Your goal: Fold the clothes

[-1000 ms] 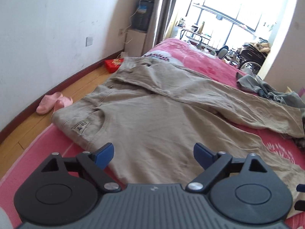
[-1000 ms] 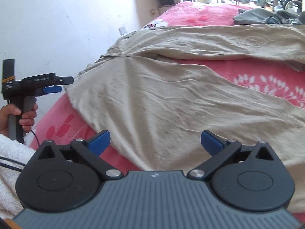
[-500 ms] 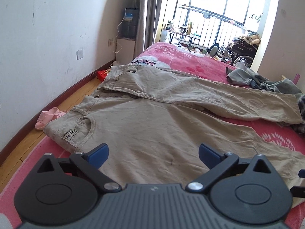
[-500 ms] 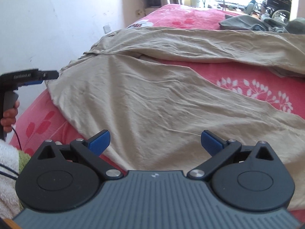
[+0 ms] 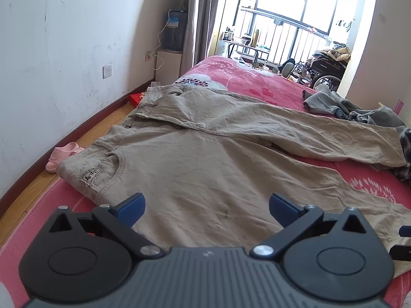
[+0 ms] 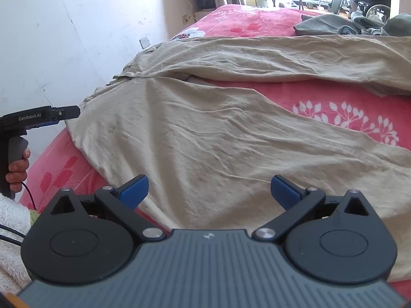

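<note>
A bed (image 5: 269,87) with a red flowered blanket fills the room from the near edge to the bright window at the far end. Spread flat across it lies a pair of khaki trousers (image 5: 205,169), the waistband hanging toward the left edge of the bed by the white wall, the two legs running off to the right; the far leg lies apart from the near one, with a strip of red blanket showing between them. A crumpled heap of grey clothes (image 5: 359,107) sits on the far right of the bed, touching the end of the far trouser leg. On the wooden floor at the left, beside the skirting, lies a pair of pink slippers (image 5: 64,154).

The left claw (image 5: 206,206) hovers over the seat of the trousers near the waistband, its blue pads spread wide and released, nothing gripped. The right claw (image 6: 209,192) hangs over the near trouser leg, likewise wide apart and holding nothing. From the right wrist view a hand (image 6: 18,169) grips the left tool's handle at the far left, off the edge of the bed.
</note>
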A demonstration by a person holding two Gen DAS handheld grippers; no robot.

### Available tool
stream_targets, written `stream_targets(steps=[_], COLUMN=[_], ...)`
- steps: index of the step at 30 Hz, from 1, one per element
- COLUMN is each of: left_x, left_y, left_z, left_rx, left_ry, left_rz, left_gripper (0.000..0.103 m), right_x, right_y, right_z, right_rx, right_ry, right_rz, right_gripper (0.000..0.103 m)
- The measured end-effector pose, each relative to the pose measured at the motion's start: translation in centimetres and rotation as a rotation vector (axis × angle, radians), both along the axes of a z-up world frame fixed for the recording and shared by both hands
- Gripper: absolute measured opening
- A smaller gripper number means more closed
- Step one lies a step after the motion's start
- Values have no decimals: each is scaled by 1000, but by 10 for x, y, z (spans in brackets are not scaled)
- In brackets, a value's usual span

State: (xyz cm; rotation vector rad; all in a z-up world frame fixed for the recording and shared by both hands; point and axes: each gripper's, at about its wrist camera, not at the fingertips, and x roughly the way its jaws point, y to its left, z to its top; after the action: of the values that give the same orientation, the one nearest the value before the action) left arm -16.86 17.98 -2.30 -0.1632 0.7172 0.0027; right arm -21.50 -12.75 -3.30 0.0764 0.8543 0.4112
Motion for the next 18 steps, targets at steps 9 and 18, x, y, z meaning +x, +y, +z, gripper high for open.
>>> stream_targets(steps=[9,18], left_x=[0,0], left_y=[-1,-1], left_z=[-1,0], left_rx=[-4,-8], left_ry=[4,4], left_rz=[-3,-1], left_gripper=[103,103], right_x=[9,12], right_y=[-14,-23], right_z=[0,-3], right_rx=[80,61], right_ry=[77,86], right_rz=[-18,-80], right_gripper=[102,102])
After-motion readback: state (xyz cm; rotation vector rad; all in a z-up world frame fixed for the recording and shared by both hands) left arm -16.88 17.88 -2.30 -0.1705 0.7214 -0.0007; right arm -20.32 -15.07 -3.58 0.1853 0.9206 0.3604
